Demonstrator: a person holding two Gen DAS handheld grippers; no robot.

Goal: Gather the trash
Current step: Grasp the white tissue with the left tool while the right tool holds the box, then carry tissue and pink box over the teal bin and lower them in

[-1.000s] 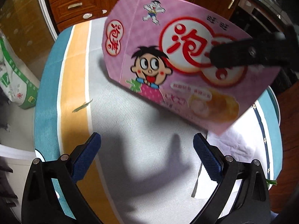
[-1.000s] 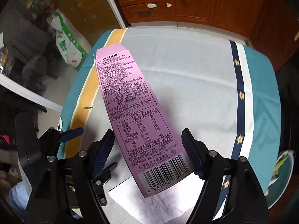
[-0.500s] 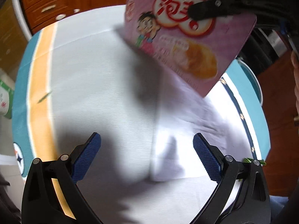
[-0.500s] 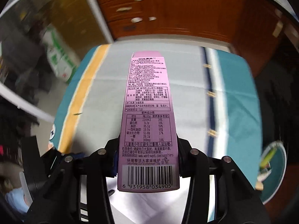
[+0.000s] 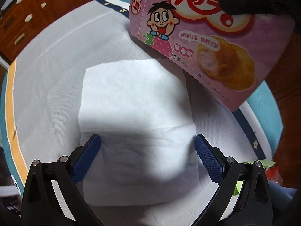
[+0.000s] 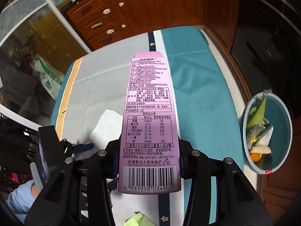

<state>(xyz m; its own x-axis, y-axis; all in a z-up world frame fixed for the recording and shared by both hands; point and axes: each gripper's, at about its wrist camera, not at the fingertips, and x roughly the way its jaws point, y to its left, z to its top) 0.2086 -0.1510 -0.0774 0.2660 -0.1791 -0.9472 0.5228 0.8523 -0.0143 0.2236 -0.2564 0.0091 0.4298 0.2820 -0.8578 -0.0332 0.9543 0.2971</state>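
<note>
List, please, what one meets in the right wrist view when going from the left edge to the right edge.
Green-and-white sack on the floor → white tissue on the table → pink snack box held in the right tongs → blue bin with trash.

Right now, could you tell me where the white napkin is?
The white napkin lies flat on the tablecloth, between the left gripper's open fingers, beneath the held pink box.
</note>
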